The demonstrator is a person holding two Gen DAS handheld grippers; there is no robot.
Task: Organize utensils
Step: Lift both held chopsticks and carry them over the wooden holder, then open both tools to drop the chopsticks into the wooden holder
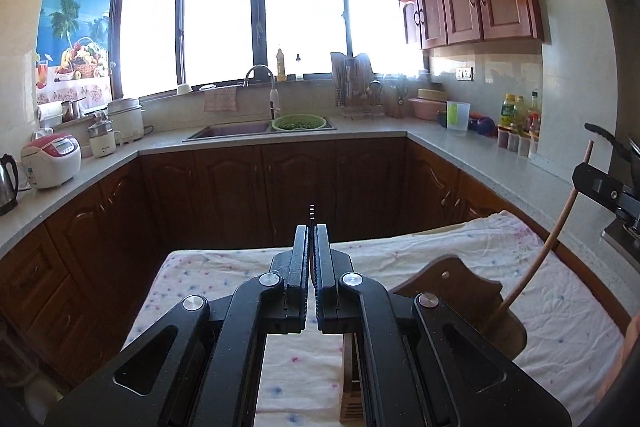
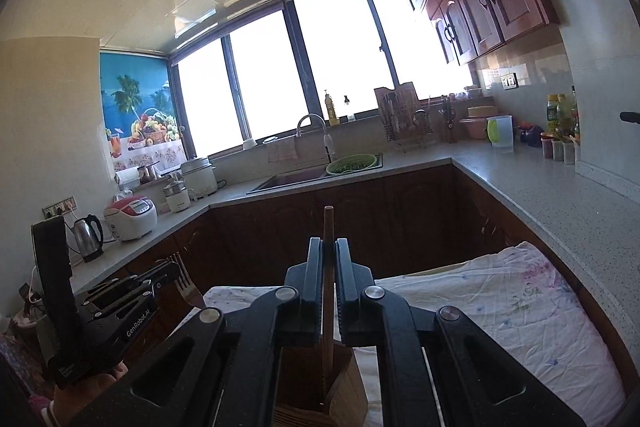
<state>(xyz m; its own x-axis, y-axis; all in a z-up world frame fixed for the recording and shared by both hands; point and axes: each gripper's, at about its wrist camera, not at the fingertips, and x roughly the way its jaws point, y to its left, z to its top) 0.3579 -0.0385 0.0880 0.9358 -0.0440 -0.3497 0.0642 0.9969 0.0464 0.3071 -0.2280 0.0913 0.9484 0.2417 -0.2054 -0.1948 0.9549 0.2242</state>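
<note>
Left tool: my left tool [image 1: 311, 227] is clamped on a fork [image 2: 185, 281], the jaws all but touching; in its own camera only the thin striped end of the fork's handle pokes out past the tips, while the right camera shows the prongs at its tip.
Right tool: my right tool [image 2: 329, 247] is closed narrow on a thin wooden stick [image 2: 328, 291], which runs up between the jaws and out past the tips.
Holder: a wooden holder [image 2: 320, 391] stands on the cloth, right under my right tool; the lower end of the stick reaches down into it.
Left tool against holder: to the left of the holder and above the cloth's left edge, fork not in the holder.
Cloth: a white flowered cloth [image 2: 500, 299] covers the table under the holder.
Hand: my left hand [image 2: 90, 393] grips the left tool's body, left of the holder.
Sink: a sink [image 1: 236, 130] with a green strainer [image 1: 302, 123] lies well beyond the holder, under the window.
</note>
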